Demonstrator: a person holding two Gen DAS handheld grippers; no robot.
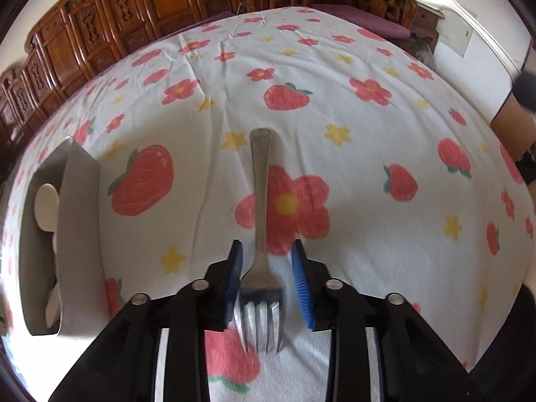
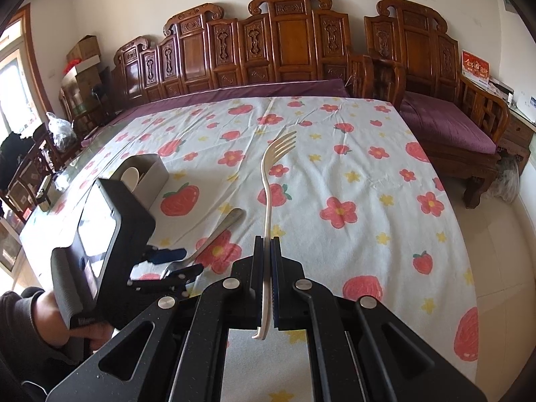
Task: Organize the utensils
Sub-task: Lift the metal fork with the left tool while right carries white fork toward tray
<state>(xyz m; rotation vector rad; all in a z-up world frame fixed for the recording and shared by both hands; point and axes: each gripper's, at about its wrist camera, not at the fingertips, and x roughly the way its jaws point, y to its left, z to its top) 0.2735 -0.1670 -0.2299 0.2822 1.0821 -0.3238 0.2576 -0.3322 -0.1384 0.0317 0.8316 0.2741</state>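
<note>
A steel fork (image 1: pixel 260 234) lies on the flowered tablecloth, handle pointing away, tines toward the camera. My left gripper (image 1: pixel 268 254) is open, its blue pads (image 1: pixel 234 268) on either side of the fork's neck without gripping it. It also shows in the right wrist view (image 2: pixel 177 261) around the steel fork (image 2: pixel 214 234). My right gripper (image 2: pixel 267 244) is shut on a cream plastic fork (image 2: pixel 269 181), held above the table with tines pointing up and away. A grey utensil holder (image 1: pixel 78 221) with cream utensils stands at the left; it also shows in the right wrist view (image 2: pixel 147 174).
The flowered tablecloth (image 1: pixel 368 154) covers the table. Carved wooden benches (image 2: pixel 288 43) with purple cushions stand behind it. Boxes and bags (image 2: pixel 80 57) are piled at the far left. A hand (image 2: pixel 50 311) holds the left gripper.
</note>
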